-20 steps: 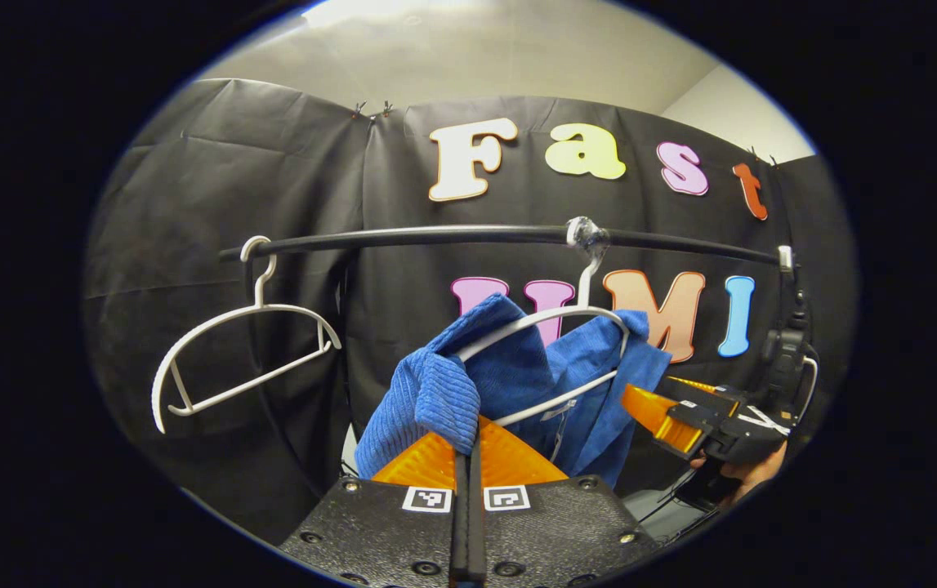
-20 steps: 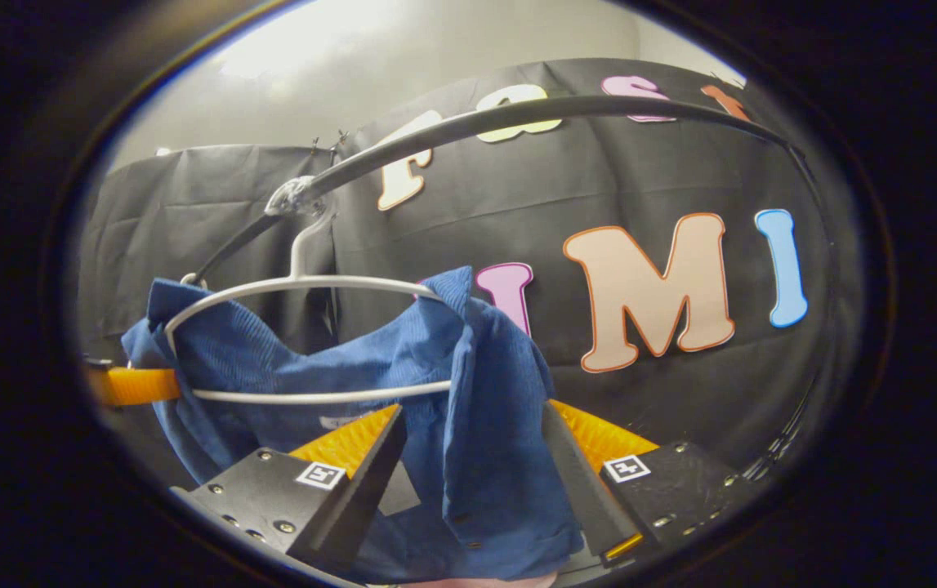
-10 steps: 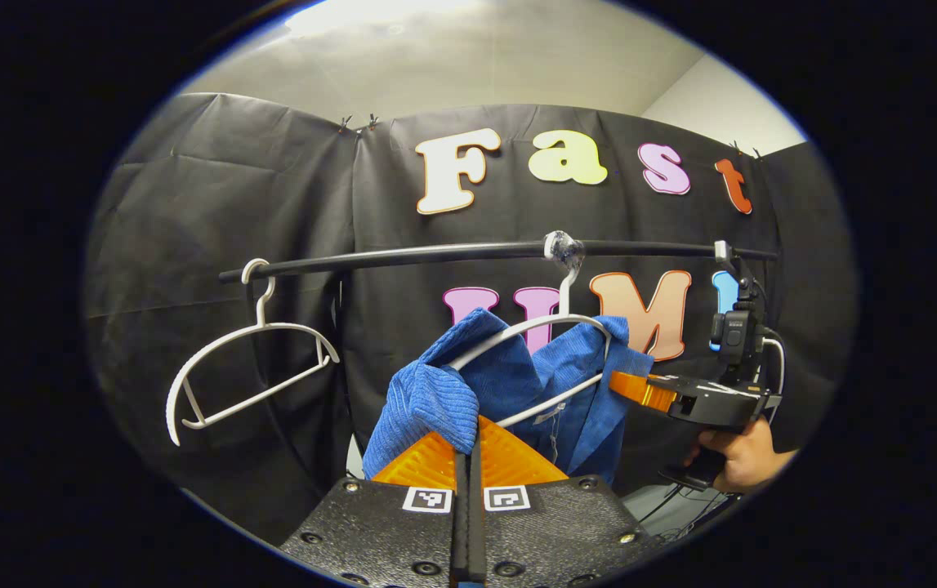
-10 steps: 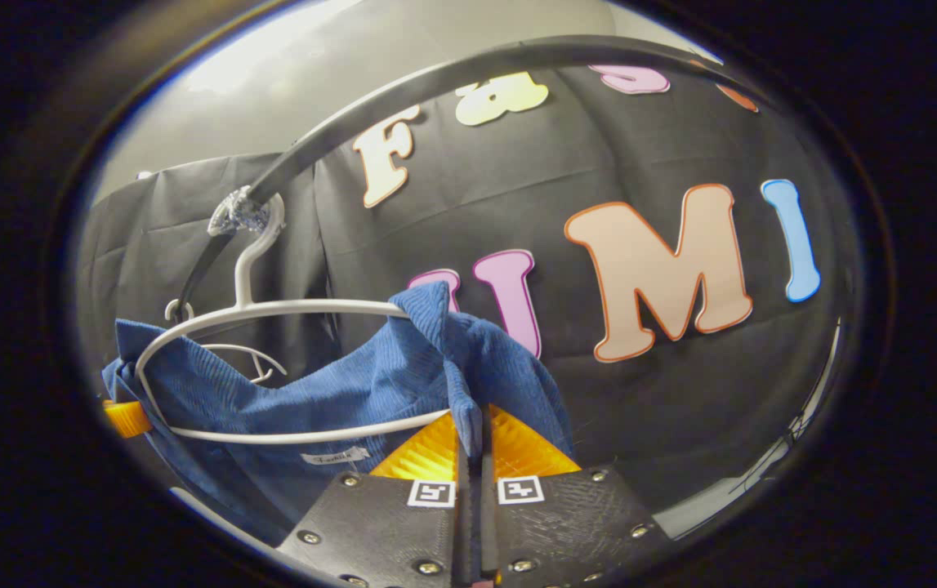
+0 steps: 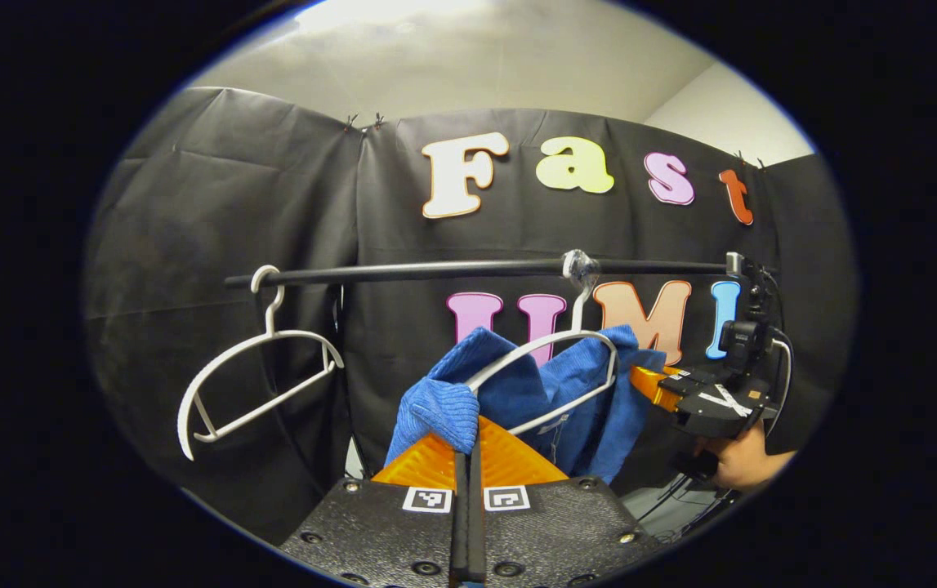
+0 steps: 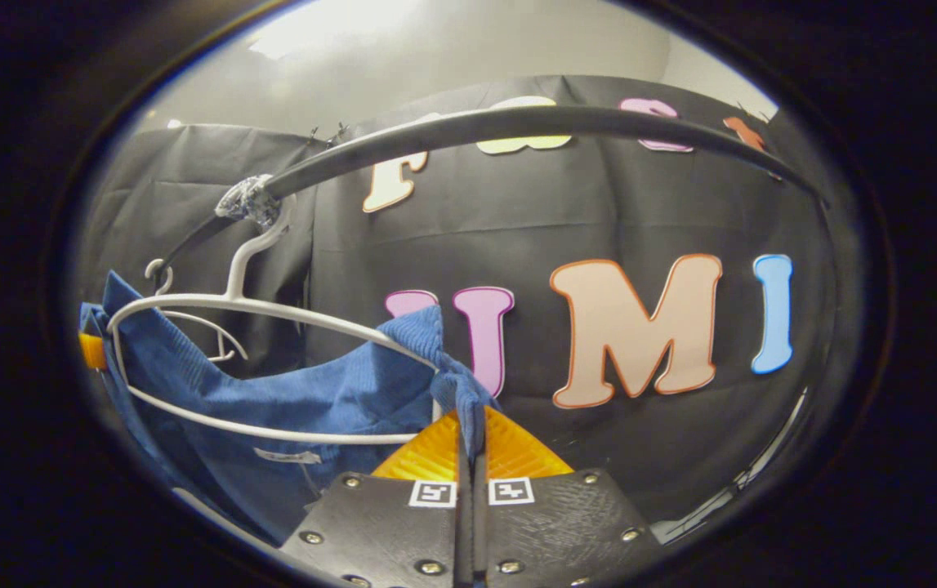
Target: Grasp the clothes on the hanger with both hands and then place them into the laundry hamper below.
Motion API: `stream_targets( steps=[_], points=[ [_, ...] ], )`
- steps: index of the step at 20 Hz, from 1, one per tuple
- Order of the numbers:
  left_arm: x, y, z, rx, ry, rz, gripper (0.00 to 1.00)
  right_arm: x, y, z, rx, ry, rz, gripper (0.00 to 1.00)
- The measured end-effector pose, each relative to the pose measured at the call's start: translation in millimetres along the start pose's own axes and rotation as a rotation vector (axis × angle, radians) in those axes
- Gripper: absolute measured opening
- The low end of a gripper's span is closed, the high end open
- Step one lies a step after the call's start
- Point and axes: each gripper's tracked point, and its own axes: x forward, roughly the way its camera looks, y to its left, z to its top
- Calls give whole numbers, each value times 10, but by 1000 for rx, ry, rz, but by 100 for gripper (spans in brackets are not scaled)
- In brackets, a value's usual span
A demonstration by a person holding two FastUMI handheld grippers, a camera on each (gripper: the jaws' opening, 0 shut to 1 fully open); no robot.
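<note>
A blue ribbed garment [image 5: 517, 392] hangs over a white hanger [image 5: 550, 351] on a black rail [image 5: 435, 269]. My left gripper [image 5: 468, 437] is shut on the garment's near shoulder, a bunched fold pinched between its fingers. In the right gripper view the same garment [image 6: 313, 400] drapes on the hanger [image 6: 272, 314], and my right gripper [image 6: 472, 425] is shut on its other shoulder edge. The right gripper [image 5: 664, 388], held by a hand [image 5: 742, 461], also appears at the garment's far side in the left gripper view. The hamper is hidden from sight.
A second, bare white hanger [image 5: 256, 367] hangs at the rail's left end. Black booth cloth [image 5: 231, 245] closes the back and sides. A small black camera mount [image 5: 742, 335] sits at the rail's right end. Cables [image 5: 680, 514] lie low on the right.
The right gripper went from open around the garment's edge to shut on it. Both grippers have since pulled the fabric slightly; the hanger tilted a little in the right gripper view.
</note>
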Motion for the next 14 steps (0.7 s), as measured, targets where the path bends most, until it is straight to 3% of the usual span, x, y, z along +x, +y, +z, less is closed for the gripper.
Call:
stream_targets(
  steps=[2,6,14],
  points=[
    [-15,25,18,-20,6,-7,0,49,-86,65,-30,-19,-28,3],
    [-42,118,121,-49,26,-15,1,147,-217,77,-85,-27,-65,0],
    [-2,250,-56,-13,63,2,0,411,-374,-225,-143,31,-97,0]
  ],
)
